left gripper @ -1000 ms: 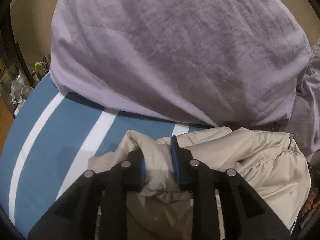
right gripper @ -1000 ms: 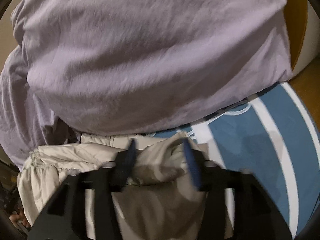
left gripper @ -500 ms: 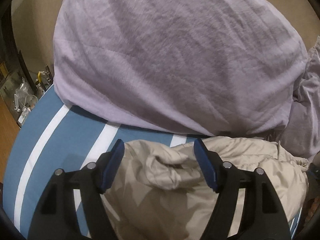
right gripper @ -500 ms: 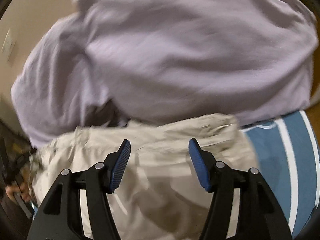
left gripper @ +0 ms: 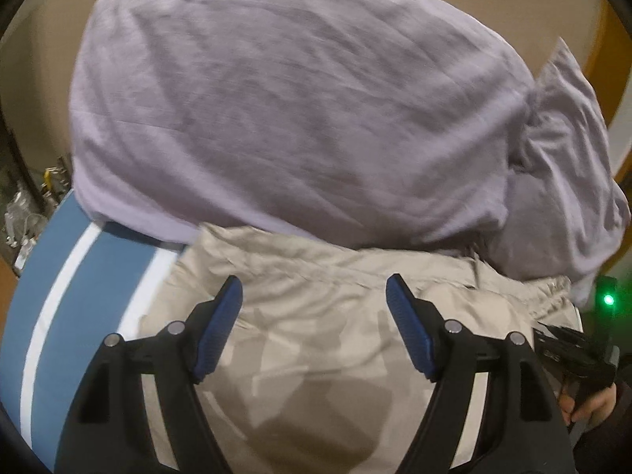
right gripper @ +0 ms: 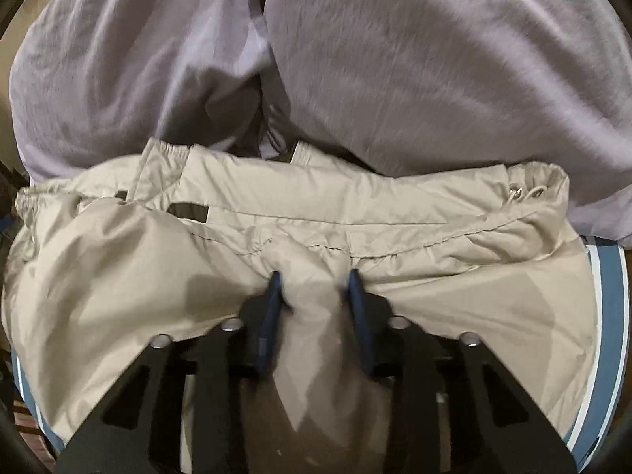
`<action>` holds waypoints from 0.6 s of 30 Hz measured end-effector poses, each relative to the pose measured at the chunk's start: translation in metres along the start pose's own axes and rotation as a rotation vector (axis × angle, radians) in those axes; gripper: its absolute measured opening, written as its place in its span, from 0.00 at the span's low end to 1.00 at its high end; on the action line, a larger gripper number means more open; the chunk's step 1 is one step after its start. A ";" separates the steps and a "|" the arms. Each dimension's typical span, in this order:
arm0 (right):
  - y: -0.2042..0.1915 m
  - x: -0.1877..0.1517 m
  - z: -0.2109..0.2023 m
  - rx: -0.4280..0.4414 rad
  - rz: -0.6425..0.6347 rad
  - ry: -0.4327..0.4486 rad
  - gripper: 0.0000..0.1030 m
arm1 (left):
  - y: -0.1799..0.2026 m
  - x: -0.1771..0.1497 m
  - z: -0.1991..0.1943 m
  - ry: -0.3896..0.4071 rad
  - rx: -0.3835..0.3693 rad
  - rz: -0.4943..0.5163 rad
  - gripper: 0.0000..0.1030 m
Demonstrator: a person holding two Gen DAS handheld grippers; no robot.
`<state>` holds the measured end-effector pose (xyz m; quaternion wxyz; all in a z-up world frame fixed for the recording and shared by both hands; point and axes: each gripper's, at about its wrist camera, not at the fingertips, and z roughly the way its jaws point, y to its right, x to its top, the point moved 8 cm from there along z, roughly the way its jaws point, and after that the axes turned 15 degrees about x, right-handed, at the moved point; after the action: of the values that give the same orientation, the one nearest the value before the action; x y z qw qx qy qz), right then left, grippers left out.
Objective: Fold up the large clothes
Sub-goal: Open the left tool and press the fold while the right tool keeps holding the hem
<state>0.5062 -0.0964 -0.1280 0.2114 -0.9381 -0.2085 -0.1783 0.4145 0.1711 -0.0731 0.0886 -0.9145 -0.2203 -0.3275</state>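
A beige padded garment [left gripper: 316,316] with an elastic hem lies folded on the blue and white striped surface [left gripper: 51,284], against a big lilac pillow. My left gripper [left gripper: 314,300] is open and empty, just above its left part. In the right wrist view the garment [right gripper: 395,213] spreads wide, with a drawstring eyelet at its right end. My right gripper [right gripper: 314,288] is shut on a ridge of the beige fabric at the garment's middle.
The lilac pillow [left gripper: 296,98] fills the back of both views, with a second lilac cushion [right gripper: 118,59] beside it. Small clutter [left gripper: 23,213] sits off the left edge. The other hand with its gripper [left gripper: 572,359] shows at the right. The striped surface ends at the right [right gripper: 608,296].
Both grippers let go of the beige fabric and opened. The garment now lies flatter. My right gripper then moved to the garment's middle and shut on a fold; my left stayed open.
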 end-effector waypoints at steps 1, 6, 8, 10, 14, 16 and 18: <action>-0.001 -0.001 0.001 -0.006 -0.010 -0.001 0.17 | 0.006 -0.002 0.001 -0.003 -0.006 0.011 0.73; -0.006 0.006 -0.006 -0.034 -0.046 0.041 0.06 | 0.031 -0.014 0.004 -0.011 -0.037 0.065 0.73; -0.005 0.016 -0.014 -0.035 -0.033 0.080 0.06 | 0.039 -0.017 0.003 -0.008 -0.046 0.084 0.73; -0.002 0.027 -0.025 -0.043 -0.028 0.122 0.06 | 0.045 -0.018 0.002 -0.002 -0.055 0.098 0.73; -0.004 0.046 -0.035 -0.076 -0.047 0.178 0.06 | 0.053 -0.020 -0.001 0.012 -0.069 0.115 0.73; -0.003 0.051 -0.034 -0.095 -0.055 0.186 0.06 | 0.056 -0.020 -0.002 0.019 -0.080 0.120 0.73; 0.002 0.056 -0.029 -0.108 -0.053 0.182 0.06 | 0.063 -0.023 -0.003 0.024 -0.092 0.133 0.73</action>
<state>0.5472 -0.0941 -0.0803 0.1740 -0.9223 -0.2032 -0.2790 0.4257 0.1060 -0.0866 0.0708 -0.9263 -0.1427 -0.3414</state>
